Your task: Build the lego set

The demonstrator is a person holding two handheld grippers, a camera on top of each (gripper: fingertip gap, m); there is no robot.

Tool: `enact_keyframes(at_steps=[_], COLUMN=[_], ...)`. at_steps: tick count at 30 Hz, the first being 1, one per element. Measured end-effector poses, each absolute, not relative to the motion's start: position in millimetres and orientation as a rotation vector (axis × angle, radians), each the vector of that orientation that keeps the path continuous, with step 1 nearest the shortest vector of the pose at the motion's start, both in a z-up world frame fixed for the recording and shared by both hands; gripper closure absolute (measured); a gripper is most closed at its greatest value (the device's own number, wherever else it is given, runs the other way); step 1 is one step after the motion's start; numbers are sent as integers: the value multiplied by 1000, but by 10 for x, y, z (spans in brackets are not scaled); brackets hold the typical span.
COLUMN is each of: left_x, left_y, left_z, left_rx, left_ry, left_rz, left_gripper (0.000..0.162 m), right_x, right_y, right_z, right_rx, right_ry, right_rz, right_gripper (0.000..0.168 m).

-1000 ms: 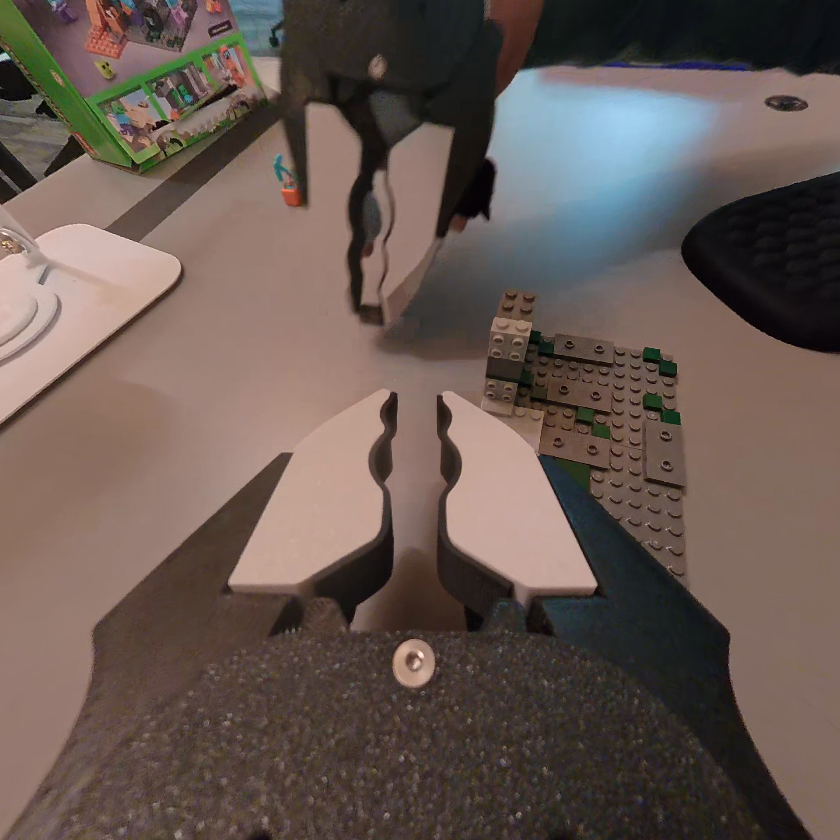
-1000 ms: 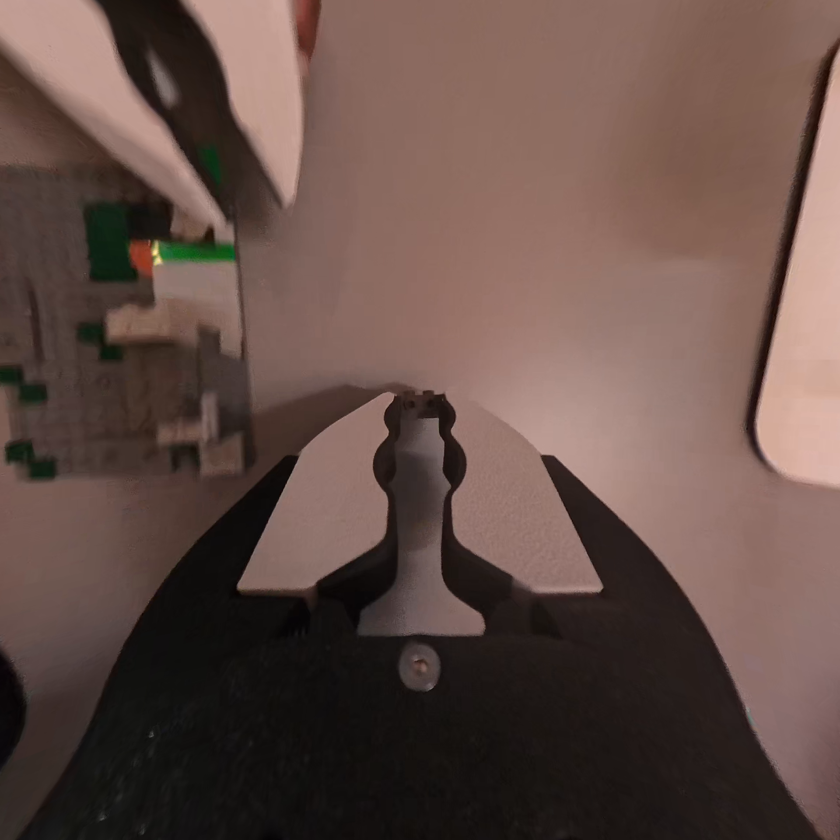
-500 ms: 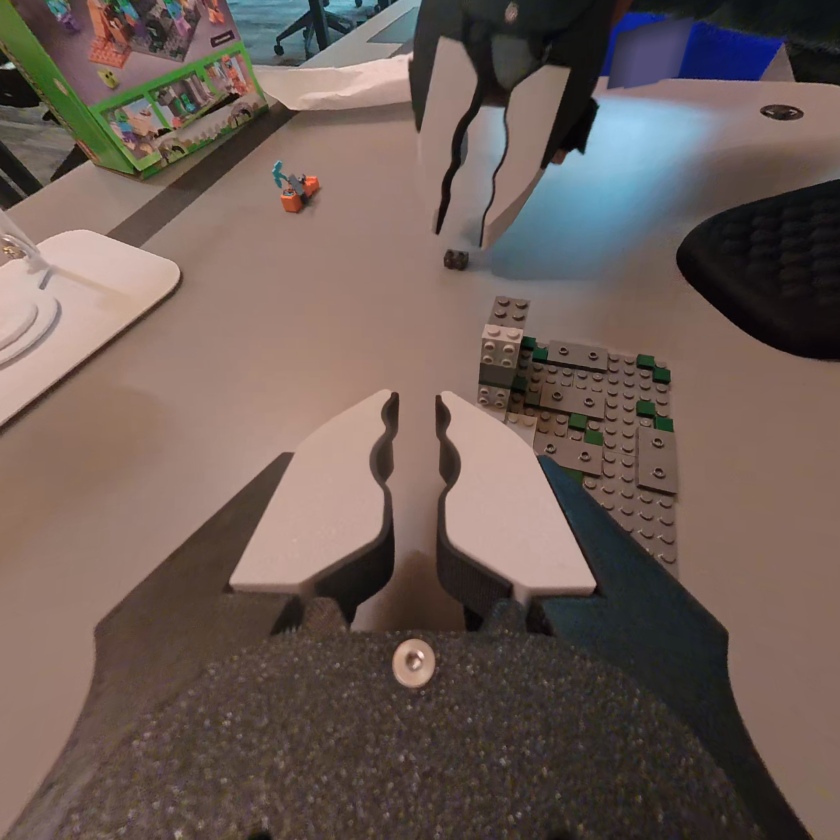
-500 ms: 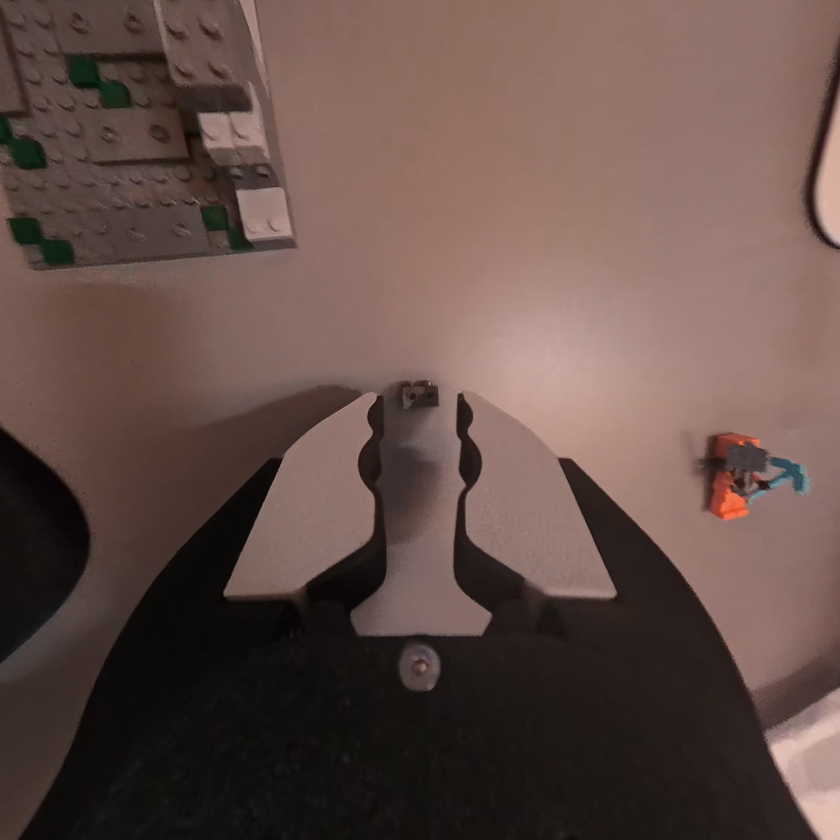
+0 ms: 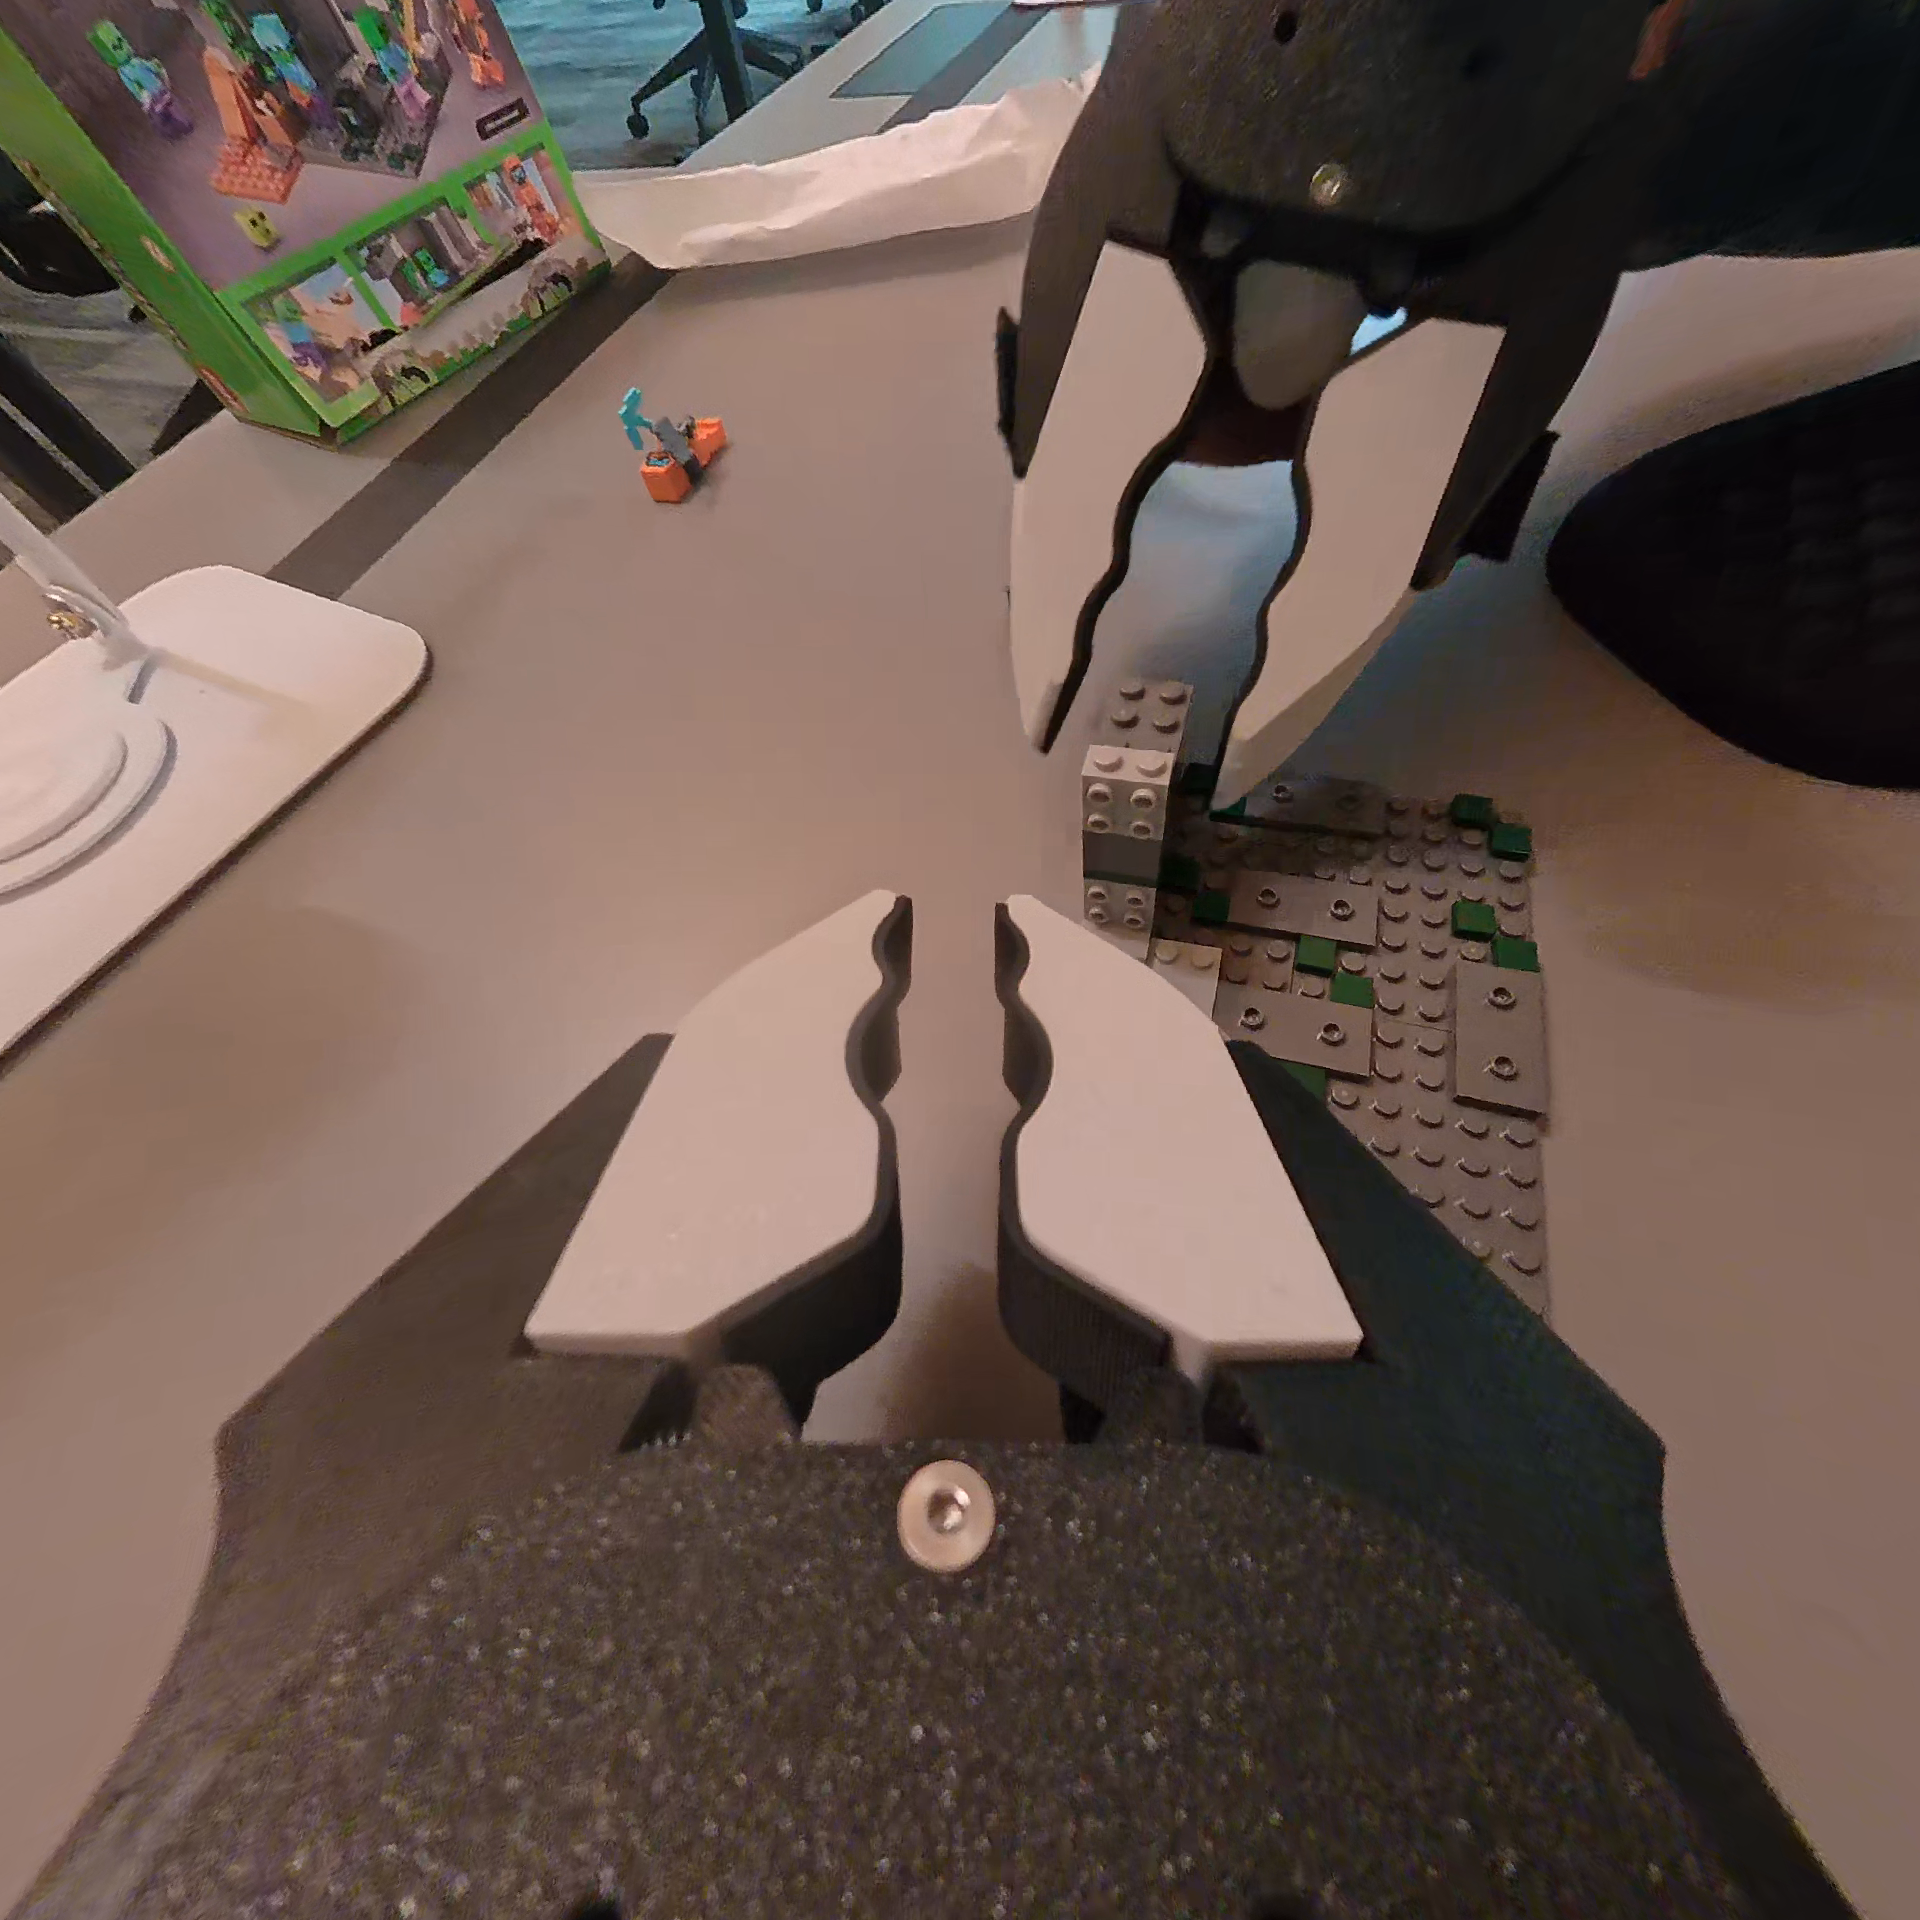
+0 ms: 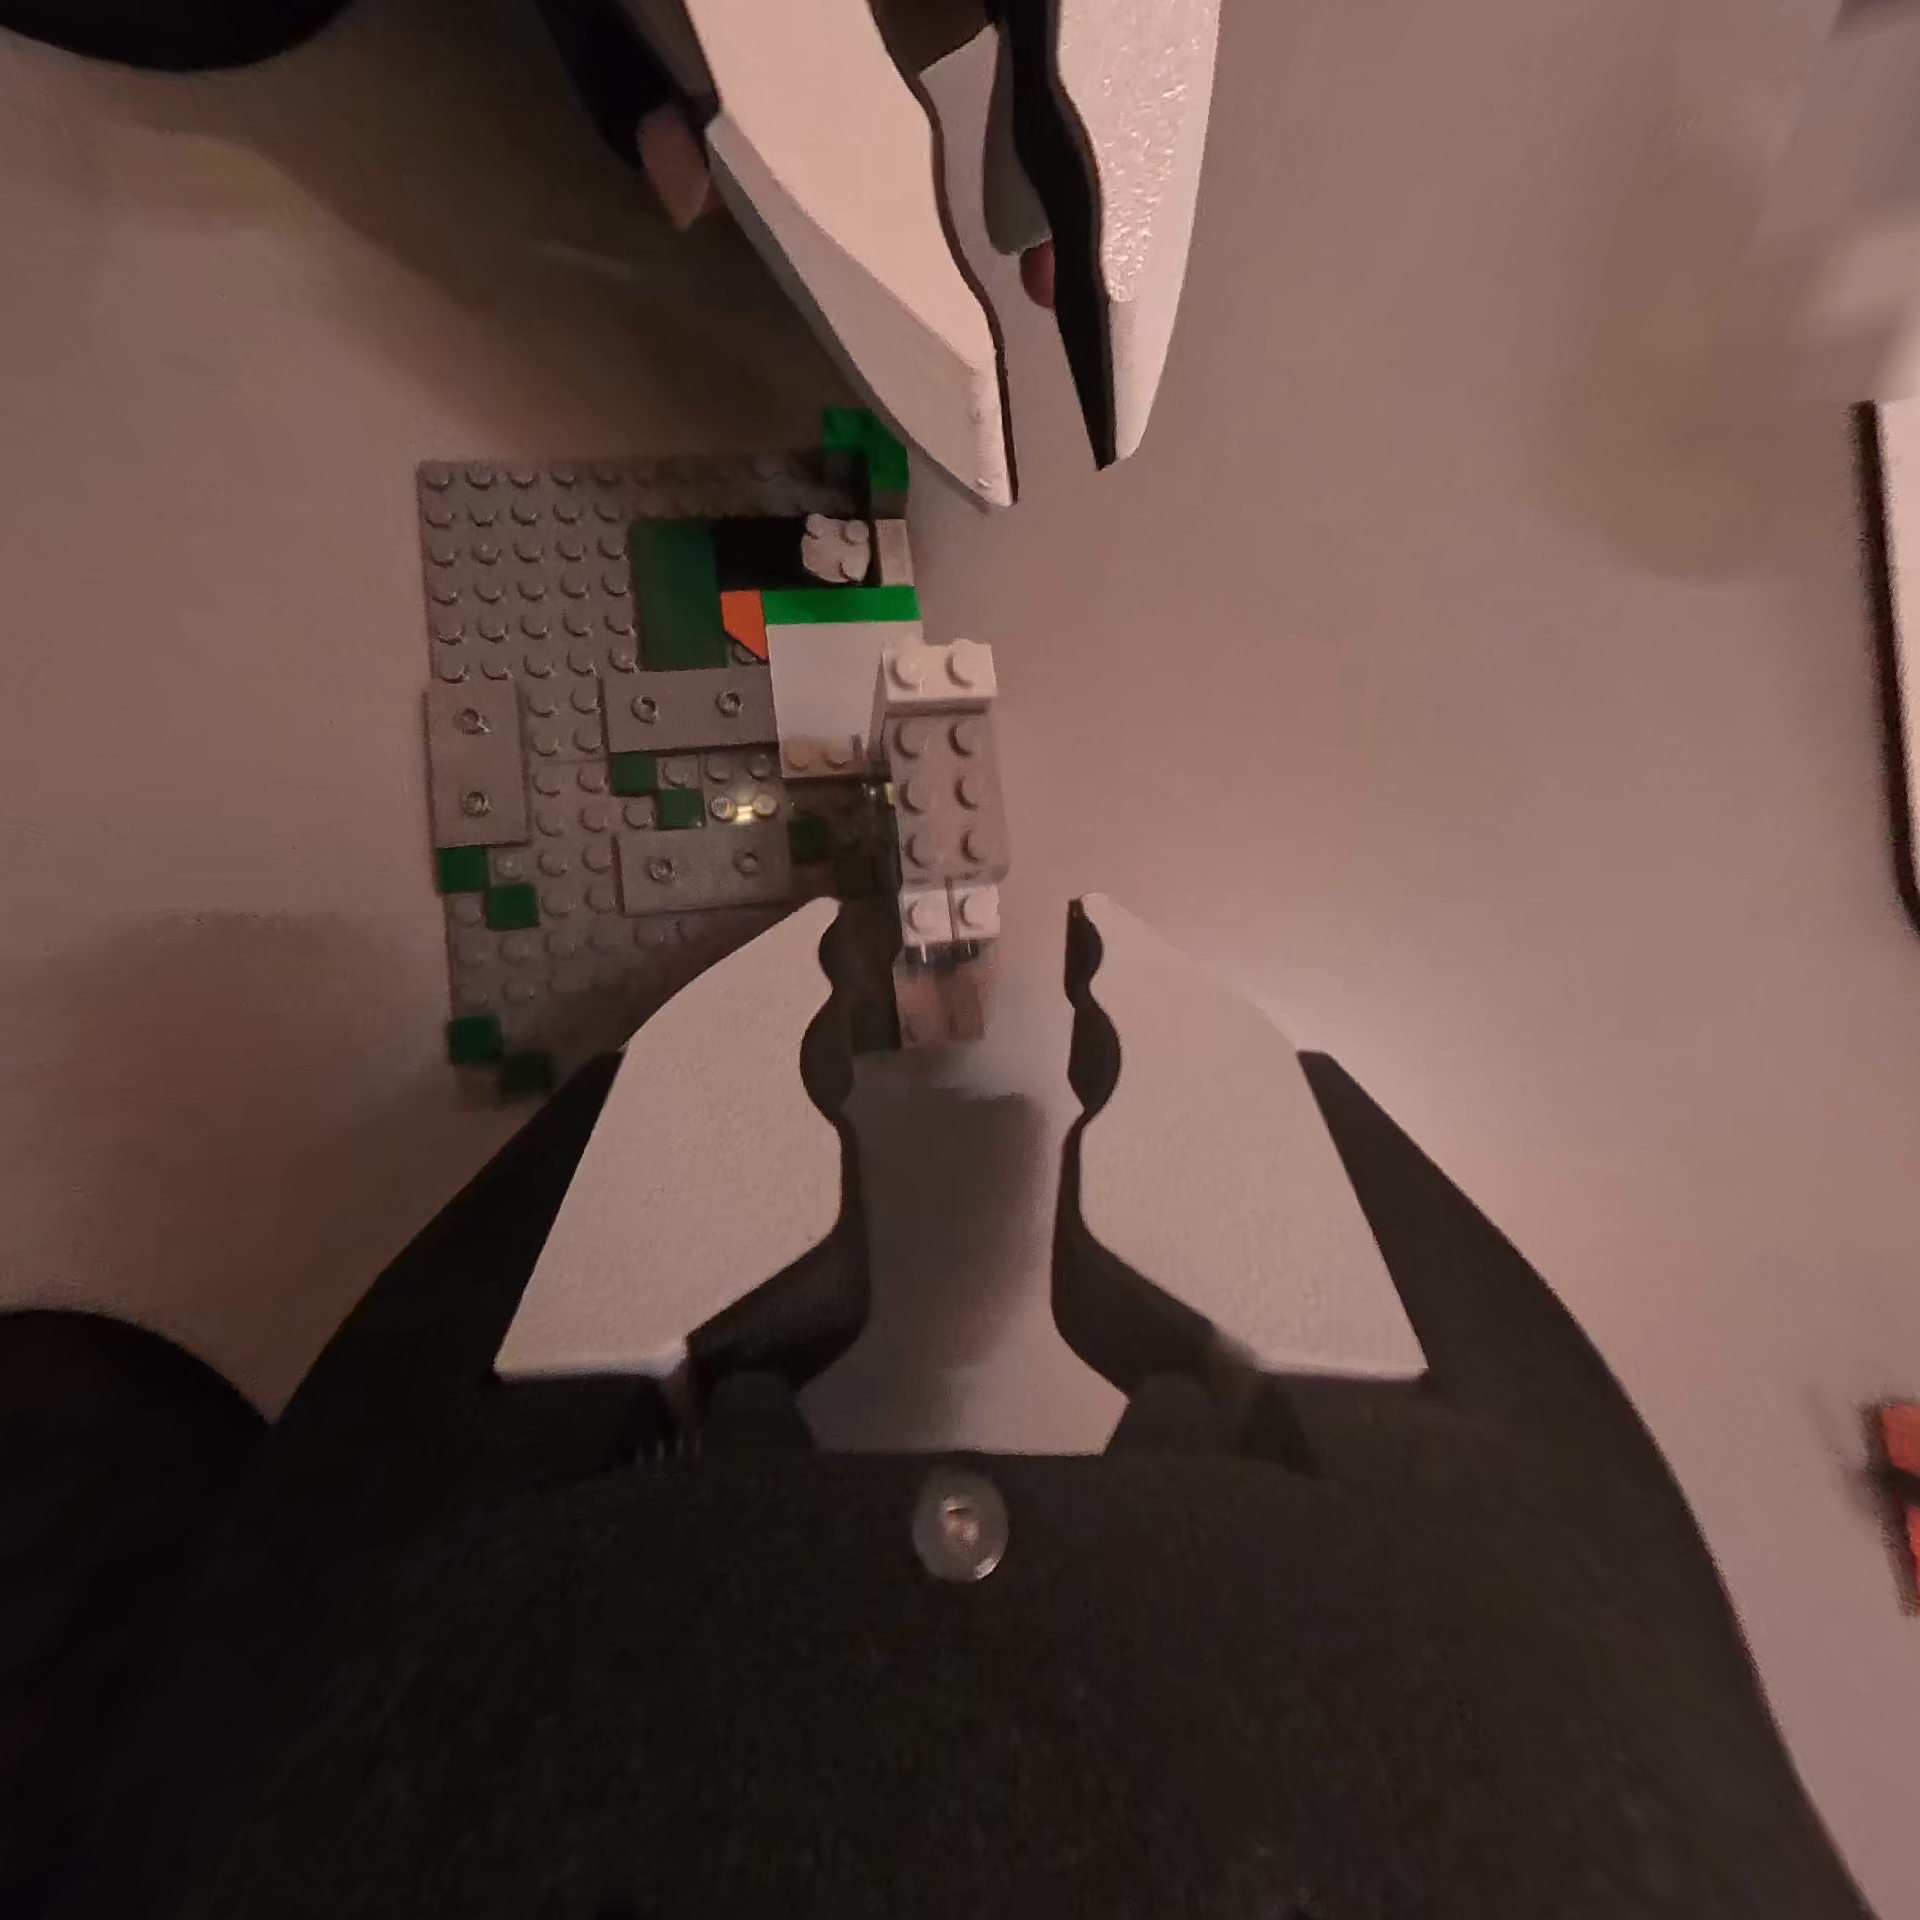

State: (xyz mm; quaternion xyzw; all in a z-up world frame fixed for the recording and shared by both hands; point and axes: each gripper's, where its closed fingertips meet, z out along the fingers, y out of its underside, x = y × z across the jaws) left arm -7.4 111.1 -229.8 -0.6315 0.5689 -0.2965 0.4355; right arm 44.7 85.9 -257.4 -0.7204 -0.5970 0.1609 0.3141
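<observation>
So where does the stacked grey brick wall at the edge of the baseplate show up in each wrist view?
Left wrist view: the grey brick wall stands right of centre, on the near-left edge of the grey baseplate, under the open right gripper.
Right wrist view: the wall is at centre, on the baseplate's right edge, just beyond the right gripper.
Shared landmark: the orange minifigure, far left there, at the right edge here.
</observation>
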Motion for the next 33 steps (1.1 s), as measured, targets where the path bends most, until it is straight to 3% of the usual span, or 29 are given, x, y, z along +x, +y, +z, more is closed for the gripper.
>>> enact_keyframes(at_steps=[4, 8, 20, 28, 33], left_x=[-86, -97, -183, -474, -412], left_y=[1125, 1136, 1115, 783, 581], left_z=[-2292, -2279, -2115, -2053, -2067], left_rx=[-1578, -1579, -1635, -1873, -2070], left_ry=[1408, 1400, 1381, 1197, 844], left_rz=[-744, -756, -826, -1137, -1492], left_gripper=[148, 148, 142, 129, 126], right_x=[343, 318, 363, 491, 492], right_y=[883, 867, 816, 750, 684], right_z=[-2664, -2709, -2583, -2335, -2101], right_rx=[-1905, -1919, -1870, -1822, -1751], right_ry=[-1650, -1669, -1656, -1646, -1633], right_rz=[449, 495, 569, 603, 626], right_gripper=[134, 149, 151, 151, 151])
